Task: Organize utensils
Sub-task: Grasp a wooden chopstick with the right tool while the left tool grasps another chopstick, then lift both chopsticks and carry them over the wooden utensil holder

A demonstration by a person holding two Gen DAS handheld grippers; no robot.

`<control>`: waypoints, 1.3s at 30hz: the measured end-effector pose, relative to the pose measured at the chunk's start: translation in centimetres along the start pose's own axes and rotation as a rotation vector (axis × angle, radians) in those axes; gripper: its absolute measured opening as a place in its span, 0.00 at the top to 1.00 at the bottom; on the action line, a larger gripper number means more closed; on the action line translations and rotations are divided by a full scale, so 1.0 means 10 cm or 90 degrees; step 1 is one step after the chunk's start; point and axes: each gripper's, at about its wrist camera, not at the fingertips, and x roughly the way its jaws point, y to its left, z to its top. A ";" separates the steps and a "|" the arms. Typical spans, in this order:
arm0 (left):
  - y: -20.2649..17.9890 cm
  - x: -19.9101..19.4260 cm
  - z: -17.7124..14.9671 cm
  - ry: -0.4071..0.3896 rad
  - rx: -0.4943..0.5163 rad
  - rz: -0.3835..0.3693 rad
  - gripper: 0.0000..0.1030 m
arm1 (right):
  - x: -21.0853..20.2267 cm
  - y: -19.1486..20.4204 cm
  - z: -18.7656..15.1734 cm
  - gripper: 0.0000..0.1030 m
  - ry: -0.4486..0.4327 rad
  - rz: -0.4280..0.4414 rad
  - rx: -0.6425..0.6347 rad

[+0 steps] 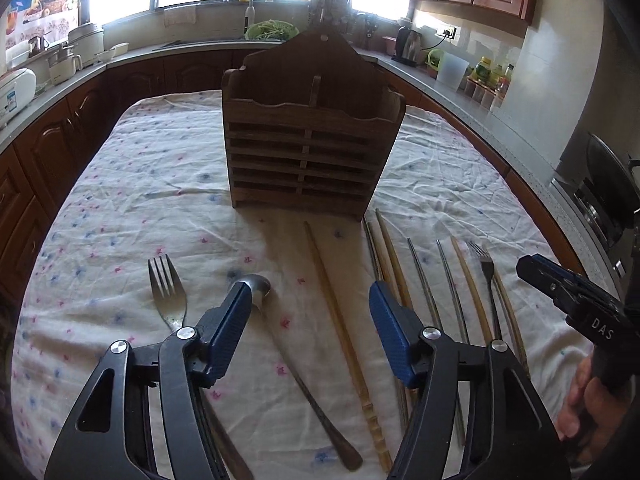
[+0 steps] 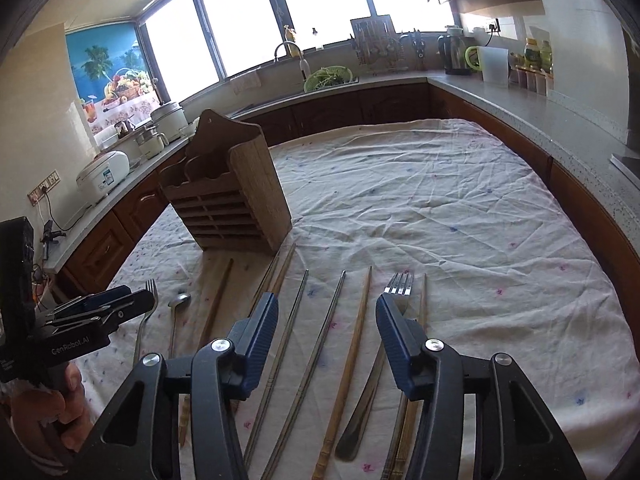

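A brown wooden utensil holder (image 1: 308, 136) with two empty compartments stands upright on the clothed table; it also shows in the right wrist view (image 2: 228, 196). In front of it lie a fork (image 1: 166, 292), a spoon (image 1: 256, 286), a bamboo chopstick (image 1: 340, 320), several metal and bamboo chopsticks (image 1: 428, 292) and a second fork (image 1: 486, 268). My left gripper (image 1: 310, 300) is open and empty above the spoon and chopstick. My right gripper (image 2: 326, 312) is open and empty above the chopsticks (image 2: 336, 304), its right finger over the second fork (image 2: 400, 286).
The table carries a wrinkled white floral cloth (image 2: 440, 208). Counters wrap around it, with pots and a rice cooker (image 2: 104, 176) at left, a sink (image 1: 272, 30) at the back, a kettle and jars (image 2: 536, 60) at right, and a stove (image 1: 604, 196) at far right.
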 end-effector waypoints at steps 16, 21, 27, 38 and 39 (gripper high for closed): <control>-0.07 0.90 0.35 0.111 0.016 -0.010 0.66 | 0.93 -0.24 0.22 0.76 0.117 -0.020 0.035; -0.08 1.02 0.35 0.127 0.032 0.002 0.73 | 1.07 -0.26 0.23 0.82 0.133 -0.044 0.022; -0.20 1.07 0.36 0.118 0.080 0.030 0.82 | 1.13 -0.23 0.25 0.84 0.137 -0.053 0.005; -0.19 0.75 0.34 0.086 0.065 -0.013 0.95 | 0.97 -0.22 0.27 0.95 0.117 -0.032 0.017; -0.17 0.68 0.34 0.079 0.060 -0.019 0.95 | 0.90 -0.20 0.29 0.95 0.106 -0.023 0.020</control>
